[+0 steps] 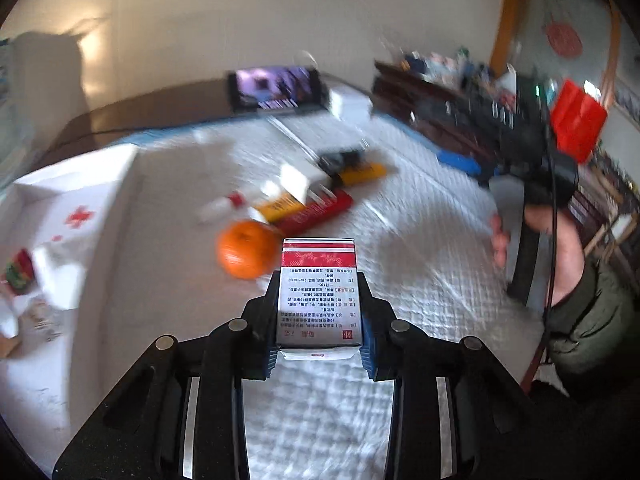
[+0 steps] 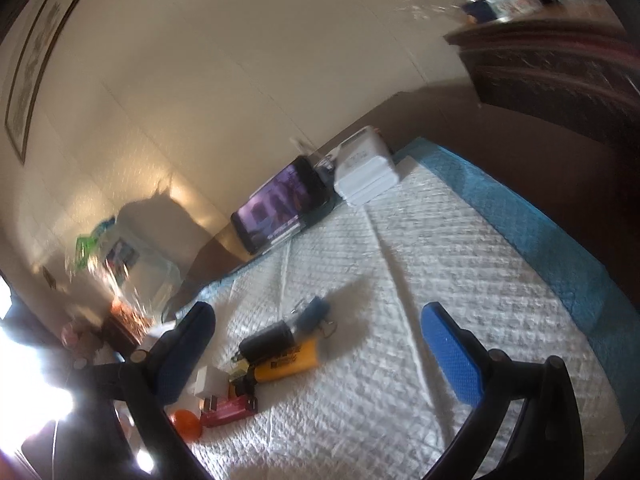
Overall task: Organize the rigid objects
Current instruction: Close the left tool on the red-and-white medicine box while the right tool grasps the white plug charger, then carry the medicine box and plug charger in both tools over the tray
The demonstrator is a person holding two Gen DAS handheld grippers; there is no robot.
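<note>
An orange [image 1: 247,254] lies on the quilted pad [image 1: 420,240] — lighters [image 1: 316,212] behind it, phone [image 1: 276,89] farthest back.

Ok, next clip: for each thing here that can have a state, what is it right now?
left gripper: shut on the medicine box
medicine box: held clear of the mat
right gripper: open, nothing between its fingers
phone: screen lit, propped at the wall
white first-aid box: open
orange: whole, lying on the white mat

One orange [image 1: 248,254], two lighters [image 1: 316,212]
</note>
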